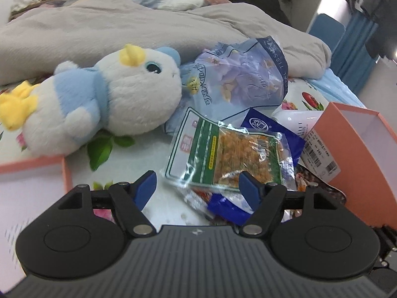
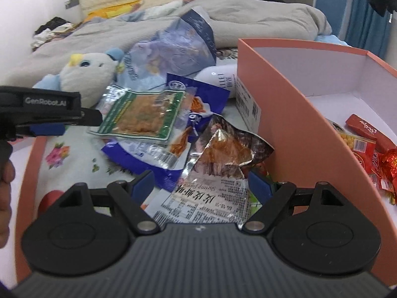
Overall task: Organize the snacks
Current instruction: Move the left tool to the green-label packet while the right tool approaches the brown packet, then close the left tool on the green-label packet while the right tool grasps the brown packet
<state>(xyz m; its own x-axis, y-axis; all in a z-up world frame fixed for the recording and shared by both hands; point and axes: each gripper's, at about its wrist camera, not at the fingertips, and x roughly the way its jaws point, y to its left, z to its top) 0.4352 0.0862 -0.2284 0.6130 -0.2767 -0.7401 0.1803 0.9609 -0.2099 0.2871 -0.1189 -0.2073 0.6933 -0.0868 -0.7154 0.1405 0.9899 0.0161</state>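
between both grippers' parted jaws, the green-edged snack packet (image 1: 223, 154) lies flat, long axis pointing toward the plush toy (image 1: 99, 99).

A white and pale blue plush bird (image 1: 99, 104) with yellow tuft lies on a floral-printed bed sheet (image 1: 148, 154). A clear packet (image 1: 223, 154) has green borders and orange contents. The box (image 2: 292, 114) is salmon-pink outside, white inside, holding red wrappers (image 2: 367, 144).
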